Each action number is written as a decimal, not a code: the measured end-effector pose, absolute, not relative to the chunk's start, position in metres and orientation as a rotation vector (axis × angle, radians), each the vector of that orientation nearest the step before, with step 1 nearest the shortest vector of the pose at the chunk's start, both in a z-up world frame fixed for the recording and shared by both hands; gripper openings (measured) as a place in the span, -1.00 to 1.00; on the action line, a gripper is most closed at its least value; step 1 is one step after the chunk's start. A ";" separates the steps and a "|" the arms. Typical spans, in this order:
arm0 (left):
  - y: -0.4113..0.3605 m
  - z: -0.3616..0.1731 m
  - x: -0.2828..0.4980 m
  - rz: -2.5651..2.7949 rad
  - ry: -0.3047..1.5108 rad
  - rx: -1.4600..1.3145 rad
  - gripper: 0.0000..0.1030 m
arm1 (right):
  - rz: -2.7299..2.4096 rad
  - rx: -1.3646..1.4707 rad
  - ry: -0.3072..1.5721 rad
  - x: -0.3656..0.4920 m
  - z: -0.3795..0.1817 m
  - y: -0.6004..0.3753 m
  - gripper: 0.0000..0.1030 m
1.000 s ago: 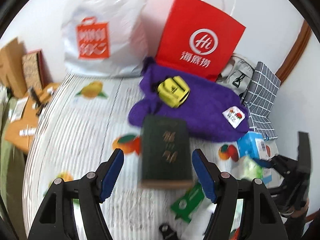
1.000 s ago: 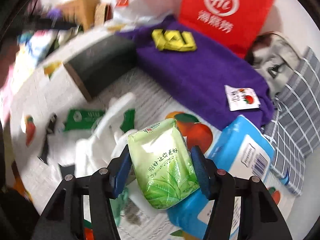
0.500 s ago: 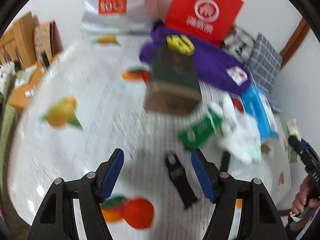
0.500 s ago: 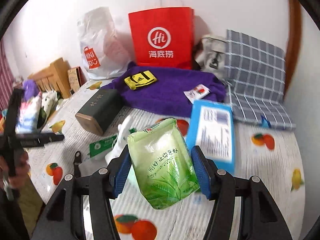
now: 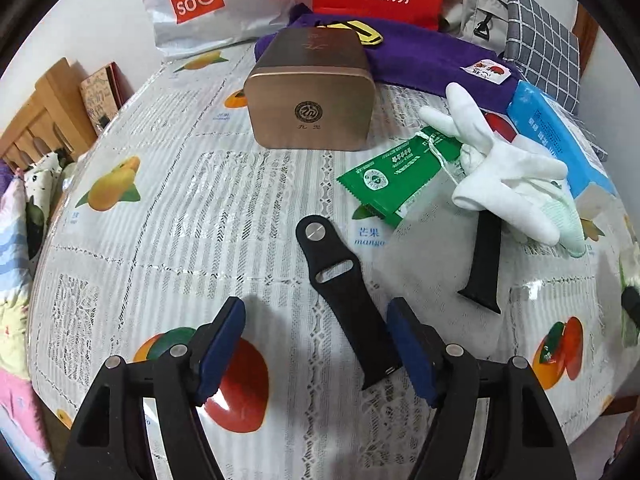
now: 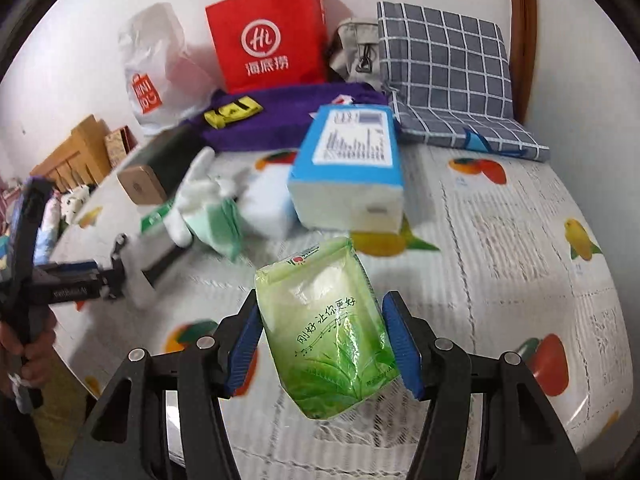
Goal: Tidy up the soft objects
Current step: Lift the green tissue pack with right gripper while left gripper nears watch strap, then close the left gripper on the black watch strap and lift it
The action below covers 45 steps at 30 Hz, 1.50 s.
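My right gripper (image 6: 322, 334) is shut on a green tissue pack (image 6: 326, 332) and holds it above the fruit-print tablecloth (image 6: 500, 240). My left gripper (image 5: 316, 332) is open and empty, low over the table, with a black watch strap (image 5: 346, 304) lying between its fingers. A second black strap (image 5: 484, 264) lies to the right, partly under white gloves (image 5: 508, 176). A green sachet (image 5: 400, 176) lies beside the gloves. A blue tissue box (image 6: 348, 168) sits mid-table. A purple towel (image 5: 420, 60) with a yellow band (image 5: 360, 32) lies at the back.
A bronze-ended dark box (image 5: 312, 92) stands mid-table. A red paper bag (image 6: 268, 36), a white Miniso bag (image 5: 200, 0), a grey pouch (image 6: 356, 52) and a checked cushion (image 6: 444, 76) line the back wall. Wooden furniture (image 5: 40, 112) stands left of the table.
My left gripper pulled back from the dark box toward the table's front, over the black strap. My right gripper lifted and drew back with the green pack held.
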State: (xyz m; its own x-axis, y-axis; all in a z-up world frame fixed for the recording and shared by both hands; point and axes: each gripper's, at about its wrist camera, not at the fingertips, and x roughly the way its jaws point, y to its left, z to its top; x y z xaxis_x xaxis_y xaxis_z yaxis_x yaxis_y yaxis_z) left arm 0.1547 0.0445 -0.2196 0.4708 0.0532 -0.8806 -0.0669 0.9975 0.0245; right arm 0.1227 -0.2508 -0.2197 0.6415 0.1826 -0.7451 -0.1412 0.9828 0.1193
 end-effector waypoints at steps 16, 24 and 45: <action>0.034 -0.217 0.140 -0.054 1.032 0.107 -0.61 | 0.214 0.069 0.860 0.124 -0.254 -0.249 0.19; 0.038 -0.219 0.141 -0.061 1.003 0.063 -0.57 | 0.197 0.038 0.850 0.126 -0.258 -0.245 0.27; 0.052 -0.200 0.136 -0.065 0.968 -0.085 -0.62 | 0.194 0.011 0.855 0.116 -0.212 -0.254 0.06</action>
